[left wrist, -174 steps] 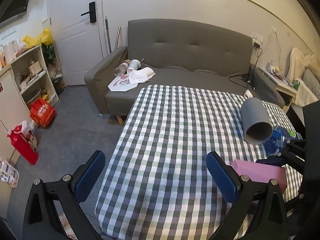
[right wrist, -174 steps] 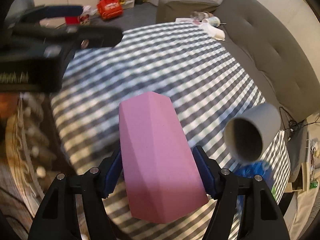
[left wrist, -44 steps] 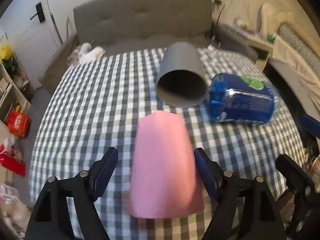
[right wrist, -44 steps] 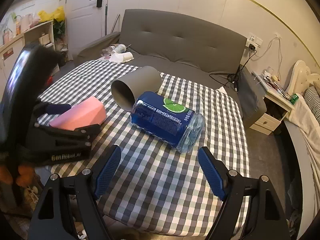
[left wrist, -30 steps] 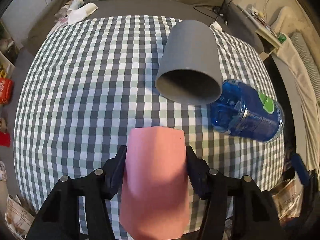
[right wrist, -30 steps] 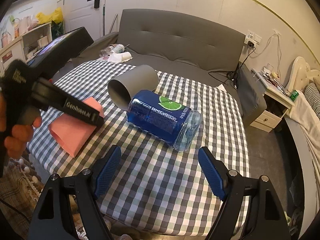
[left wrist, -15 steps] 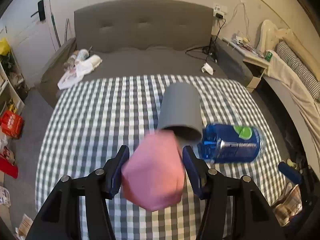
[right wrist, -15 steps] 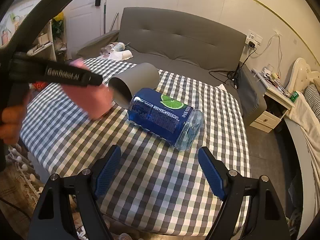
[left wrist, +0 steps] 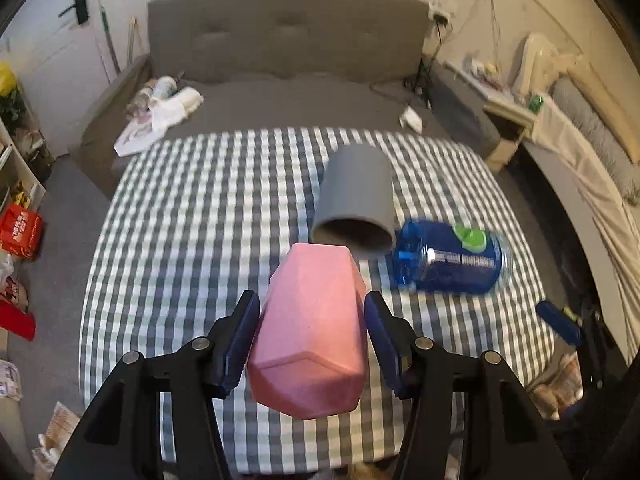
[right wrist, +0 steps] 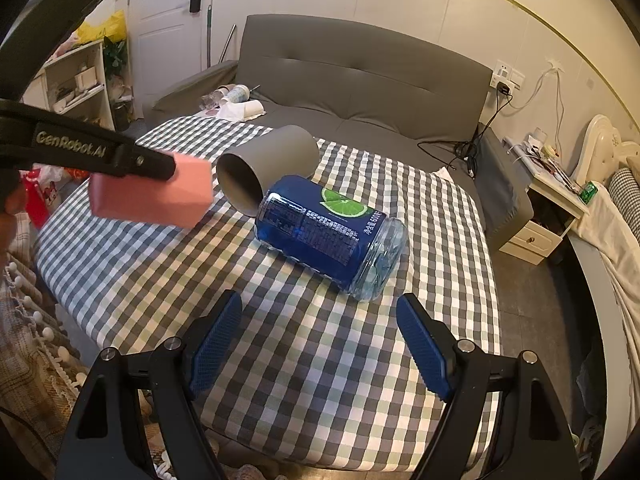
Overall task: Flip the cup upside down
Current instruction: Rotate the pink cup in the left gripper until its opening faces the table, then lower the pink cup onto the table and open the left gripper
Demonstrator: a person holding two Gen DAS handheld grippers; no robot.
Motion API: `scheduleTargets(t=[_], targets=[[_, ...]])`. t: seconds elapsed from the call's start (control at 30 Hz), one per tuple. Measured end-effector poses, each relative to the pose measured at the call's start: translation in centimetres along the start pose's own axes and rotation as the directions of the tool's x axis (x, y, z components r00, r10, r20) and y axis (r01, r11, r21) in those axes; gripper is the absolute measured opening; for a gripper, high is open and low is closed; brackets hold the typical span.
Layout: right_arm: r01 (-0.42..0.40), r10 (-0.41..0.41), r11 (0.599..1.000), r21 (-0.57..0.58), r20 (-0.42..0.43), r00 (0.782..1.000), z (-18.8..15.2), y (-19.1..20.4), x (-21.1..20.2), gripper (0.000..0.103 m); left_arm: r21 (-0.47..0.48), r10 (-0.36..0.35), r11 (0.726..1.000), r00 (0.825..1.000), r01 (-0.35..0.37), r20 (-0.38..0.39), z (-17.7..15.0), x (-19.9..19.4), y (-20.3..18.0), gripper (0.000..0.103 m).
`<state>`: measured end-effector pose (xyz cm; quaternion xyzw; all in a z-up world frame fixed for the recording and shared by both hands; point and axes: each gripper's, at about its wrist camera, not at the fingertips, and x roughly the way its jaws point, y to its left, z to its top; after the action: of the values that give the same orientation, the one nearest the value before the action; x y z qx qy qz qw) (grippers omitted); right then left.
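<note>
Since a second ago the left gripper (left wrist: 312,336), pinching the faceted pink cup (left wrist: 310,332), has lifted it off the checkered tablecloth (left wrist: 208,216) toward 12 o'clock, mid-flip; the right gripper (right wrist: 320,344) waits spread.

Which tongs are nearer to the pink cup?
Left. The left tongs are shut on the pink cup, lifted above the table; the right tongs hang open, apart from it.

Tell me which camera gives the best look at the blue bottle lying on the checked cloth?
The right wrist view: the blue bottle lies whole and sharp, lime label readable, beside the grey cup. In the left wrist view it is smaller and blurred.
</note>
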<state>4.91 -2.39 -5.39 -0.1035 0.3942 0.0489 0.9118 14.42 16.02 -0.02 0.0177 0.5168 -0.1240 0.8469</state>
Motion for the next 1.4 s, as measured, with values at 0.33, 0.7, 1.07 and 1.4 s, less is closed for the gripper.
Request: scheduleTargets(t=[0.33,0.7,1.07,1.4], targets=[[-0.005,0.005,1.000,0.012,0.002,1.000,-0.1,-0.1,-0.2,0.080,0.083,-0.014,0.996,0.982,0.030,-0.187,-1.0,1.0,-1.4,0.056],[-0.002,0.002,1.000,0.023,-0.002,1.000,-0.2,-0.5,-0.3,0.080,0.084,0.005,0.996,0.988,0.008,-0.153,2.5,3.9,-2.2,0.055],[-0.035,0.035,0.998,0.049,0.010,0.999,0.3,-1.1,0.0,0.080,0.126,-0.030,0.992,0.998,0.023,0.055,1.9,1.4,-2.0,0.068],[-0.057,0.051,0.994,0.098,0.067,0.996,0.2,-1.4,-1.8,0.080,0.098,0.028,0.993,0.925,-0.070,0.379,-0.2,-6.9,-1.1,0.074]])
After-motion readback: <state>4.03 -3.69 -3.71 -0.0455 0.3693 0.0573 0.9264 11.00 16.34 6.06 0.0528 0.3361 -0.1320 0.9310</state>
